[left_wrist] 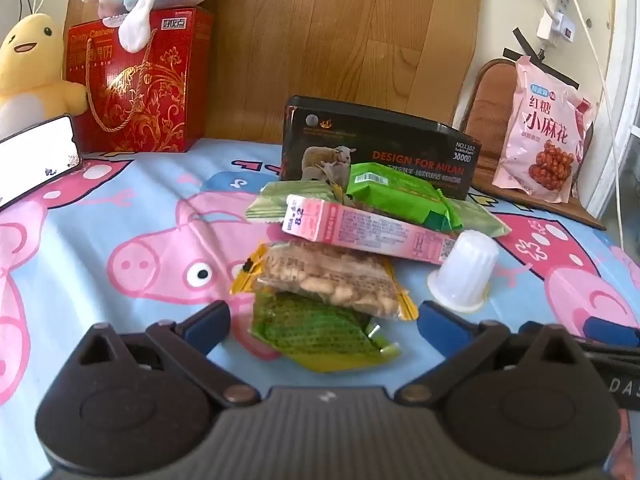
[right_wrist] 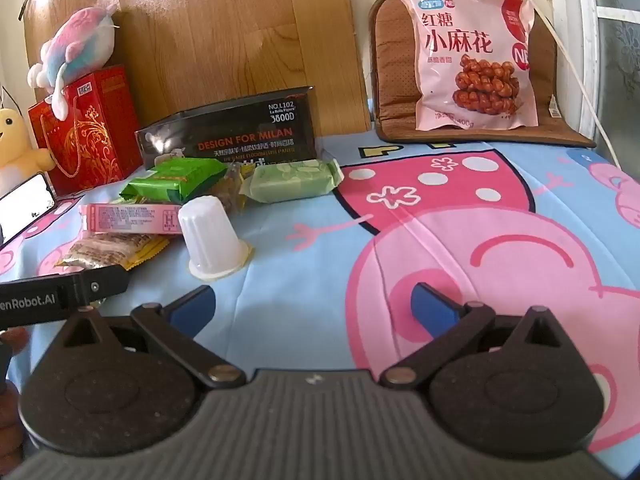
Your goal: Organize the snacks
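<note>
Centrally, black box [left_wrist: 380, 152] "DESIGN FOR MILAN", red "Crispy Cashew" box [left_wrist: 136, 84], both hand-held grippers wide open, empty

plush toys [left_wrist: 36, 60] – phone [left_wrist: 34, 156] – cushion [right_wrist: 472, 120]

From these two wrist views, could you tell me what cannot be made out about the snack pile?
- Green packet, left wrist view: its far part lies under the peanut bar.
- Black box, both views: its lower front is behind the snacks.
- Pink carton, right wrist view: print too small.
- Phone: cut off by the left edge.
</note>
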Motion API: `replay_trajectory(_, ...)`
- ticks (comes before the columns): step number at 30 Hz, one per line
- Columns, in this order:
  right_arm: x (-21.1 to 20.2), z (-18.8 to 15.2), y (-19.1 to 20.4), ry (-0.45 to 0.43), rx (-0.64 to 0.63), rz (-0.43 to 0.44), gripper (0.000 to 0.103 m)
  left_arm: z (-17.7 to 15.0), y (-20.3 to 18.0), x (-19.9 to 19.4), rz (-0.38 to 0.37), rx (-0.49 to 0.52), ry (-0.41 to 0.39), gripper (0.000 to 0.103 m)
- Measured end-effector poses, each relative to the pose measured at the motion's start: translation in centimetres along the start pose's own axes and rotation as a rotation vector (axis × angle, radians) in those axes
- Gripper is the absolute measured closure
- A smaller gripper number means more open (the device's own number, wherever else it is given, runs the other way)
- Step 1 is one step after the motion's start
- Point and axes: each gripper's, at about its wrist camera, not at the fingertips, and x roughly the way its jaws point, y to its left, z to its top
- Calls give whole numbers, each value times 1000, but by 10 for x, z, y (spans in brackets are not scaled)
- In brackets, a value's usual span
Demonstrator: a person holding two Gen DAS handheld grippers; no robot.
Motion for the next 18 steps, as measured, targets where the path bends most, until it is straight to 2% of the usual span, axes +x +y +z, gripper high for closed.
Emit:
replay_trajectory(5,0,0,0,-2,4,4,0,2,3,0,-24,-7,15,0)
replay_trajectory(6,0,0,1,-1,1,2,0,0,5,-3,-36,-22,9,2)
replay_trajectory(8,1,0,2,-2,2,3,0,-3,15,-12,-60,-60,-10,13)
replay_trajectory(9,1,0,2,-4,7,8,0,-5,23,-19,-65,-75,-31,15)
replay_trajectory(12,-1,-2,-15,-23,59,47,0,-15,49,-44,-28,-121,-171,13)
replay_trajectory(13,-2,-2,-18,-32,77,62,3,-14,56,-49,-6,-123,-198,13)
replay_trajectory(15,-8,-3,-19,-71,86,73,34,-11,65,-54,47,-93,-229,13)
replay_trajectory(17,-14,-2,-11,-96,42,124,43,-8,72,-52,79,-90,-243,14)
replay_trajectory(18,-17,2,-4,-95,20,166,50,-7,77,-49,71,-118,-236,15)
